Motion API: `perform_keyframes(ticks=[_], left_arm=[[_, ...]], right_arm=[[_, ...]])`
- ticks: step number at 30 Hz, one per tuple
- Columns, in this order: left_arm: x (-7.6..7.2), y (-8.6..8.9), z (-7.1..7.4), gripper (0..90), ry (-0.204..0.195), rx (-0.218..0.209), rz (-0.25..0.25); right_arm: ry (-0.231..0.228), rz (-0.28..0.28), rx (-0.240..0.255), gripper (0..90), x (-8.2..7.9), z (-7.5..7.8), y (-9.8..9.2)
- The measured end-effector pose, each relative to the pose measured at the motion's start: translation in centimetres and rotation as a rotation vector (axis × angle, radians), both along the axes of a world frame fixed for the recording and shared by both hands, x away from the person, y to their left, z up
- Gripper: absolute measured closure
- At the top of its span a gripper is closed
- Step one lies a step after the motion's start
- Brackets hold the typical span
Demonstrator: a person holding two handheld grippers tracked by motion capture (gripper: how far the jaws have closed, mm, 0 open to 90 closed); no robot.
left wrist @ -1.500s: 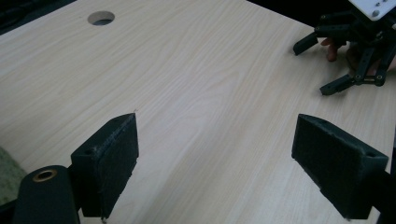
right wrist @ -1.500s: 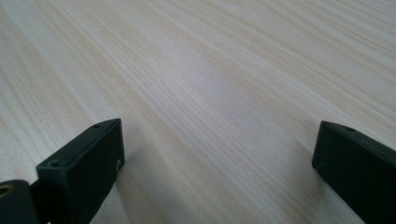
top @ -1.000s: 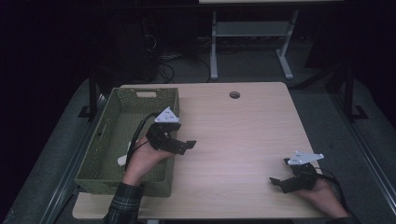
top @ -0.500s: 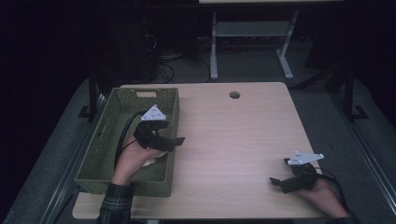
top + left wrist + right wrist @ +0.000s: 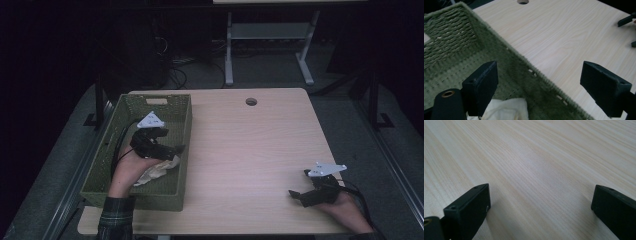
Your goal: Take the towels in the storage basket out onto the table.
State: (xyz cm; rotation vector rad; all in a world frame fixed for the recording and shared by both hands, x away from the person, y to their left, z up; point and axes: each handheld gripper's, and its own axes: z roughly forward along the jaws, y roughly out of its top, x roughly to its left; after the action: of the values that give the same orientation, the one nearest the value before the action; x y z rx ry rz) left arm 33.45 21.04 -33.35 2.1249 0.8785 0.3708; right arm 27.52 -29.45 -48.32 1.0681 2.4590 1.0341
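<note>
Cloth (image 5: pixel 156 170): cream-white, crumpled, lying on the floor of the basket (image 5: pixel 186 131) toward its near right side, partly under the left hand; in the left claw view its edge (image 5: pixel 509 110) shows just below the left jaw.
Basket: green woven, rectangular, on the left part of the table (image 5: pixel 260 150), with a handle slot in its far wall.
Left claw (image 5: pixel 172 148): held over the basket above the cloth, jaws spread wide, gripping nothing.
Right claw (image 5: pixel 299 195): low over the table's near right corner, well apart from the basket, jaws wide apart, empty, bare wood between them.
</note>
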Motion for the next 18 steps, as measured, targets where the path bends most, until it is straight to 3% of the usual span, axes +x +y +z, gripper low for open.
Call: perform_keyframes(ticks=[13,18], left_arm=[[0.2,2.3,-0.6,14.1,0.018,0.036,0.055],[0.5,3.0,-1.4,14.1,0.030,0.071,0.081]], right_arm=[[0.000,0.000,0.000,2.0,0.0,0.0,0.0],[0.000,-0.001,0.001,2.0,0.0,0.0,0.0]])
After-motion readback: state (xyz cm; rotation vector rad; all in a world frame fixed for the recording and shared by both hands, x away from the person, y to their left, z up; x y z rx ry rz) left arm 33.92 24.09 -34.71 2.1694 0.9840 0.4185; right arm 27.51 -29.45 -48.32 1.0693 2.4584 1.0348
